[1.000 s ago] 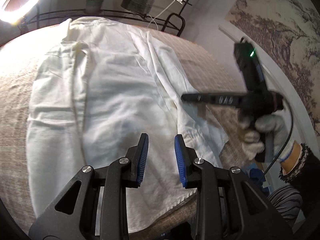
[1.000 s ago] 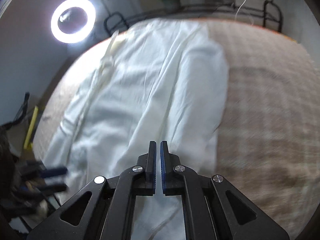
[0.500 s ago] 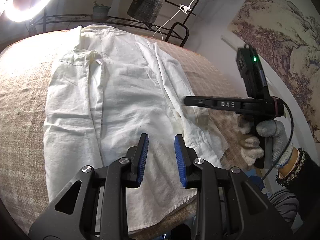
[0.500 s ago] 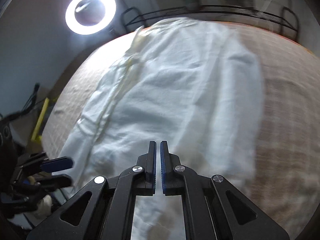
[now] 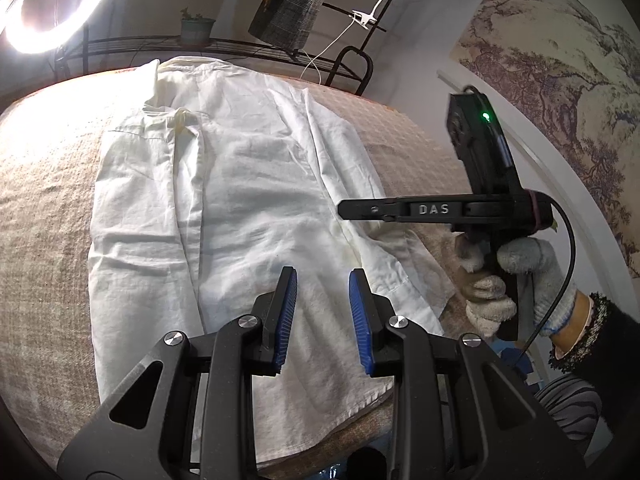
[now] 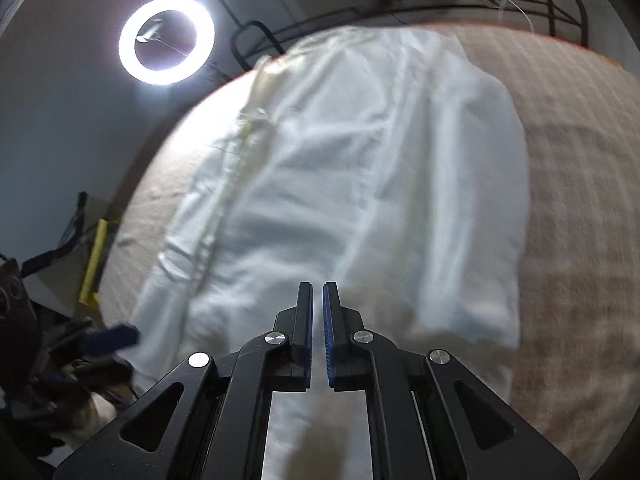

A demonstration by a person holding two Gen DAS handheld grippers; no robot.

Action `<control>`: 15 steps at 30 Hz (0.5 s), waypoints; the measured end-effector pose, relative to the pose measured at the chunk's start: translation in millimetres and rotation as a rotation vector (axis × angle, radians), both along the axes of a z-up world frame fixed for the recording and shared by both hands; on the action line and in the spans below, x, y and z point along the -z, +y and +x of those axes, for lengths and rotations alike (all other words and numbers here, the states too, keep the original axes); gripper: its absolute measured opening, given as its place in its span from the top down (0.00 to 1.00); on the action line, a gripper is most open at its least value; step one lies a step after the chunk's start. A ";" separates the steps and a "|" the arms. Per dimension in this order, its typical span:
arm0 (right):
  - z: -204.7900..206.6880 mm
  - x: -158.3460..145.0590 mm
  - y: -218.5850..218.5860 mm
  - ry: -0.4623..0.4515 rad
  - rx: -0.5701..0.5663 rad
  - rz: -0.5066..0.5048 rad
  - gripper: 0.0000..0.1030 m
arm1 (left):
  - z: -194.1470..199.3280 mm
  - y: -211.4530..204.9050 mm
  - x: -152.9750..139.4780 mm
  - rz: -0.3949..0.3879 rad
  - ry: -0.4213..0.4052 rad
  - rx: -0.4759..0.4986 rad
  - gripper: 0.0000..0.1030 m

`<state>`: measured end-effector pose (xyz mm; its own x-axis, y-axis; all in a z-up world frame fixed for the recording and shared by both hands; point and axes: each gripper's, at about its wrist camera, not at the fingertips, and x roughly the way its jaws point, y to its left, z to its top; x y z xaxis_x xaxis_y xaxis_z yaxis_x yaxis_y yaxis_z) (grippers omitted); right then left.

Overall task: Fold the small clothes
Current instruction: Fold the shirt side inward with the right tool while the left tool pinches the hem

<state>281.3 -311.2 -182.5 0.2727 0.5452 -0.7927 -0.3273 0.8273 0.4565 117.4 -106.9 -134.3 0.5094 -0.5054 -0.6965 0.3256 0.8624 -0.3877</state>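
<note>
Shirt: white shirt (image 5: 240,208) lies spread on the tan checked cover (image 5: 48,208), collar at the far end, hem at the near edge.
Fold state: one sleeve looks laid in over the body on the right, its cuff (image 5: 404,276) near the right edge; the rest is one long panel.
Left gripper: left gripper (image 5: 322,300) hovers over the near hem, jaws apart, nothing between them.
Right gripper: right gripper (image 6: 318,324), above the near right part of the shirt, shows only a thin gap after just opening slightly; no cloth in it.
Progress: early, by my reading. Side folds may be partly done.
Remaining: lengthwise fold of hem toward collar, then tidying.
</note>
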 end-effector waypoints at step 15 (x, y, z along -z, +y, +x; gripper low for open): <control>5.7 2.6 -73.7 0.058 0.225 0.052 0.92 | -31.2 -111.4 12.9 0.181 -0.092 0.273 0.36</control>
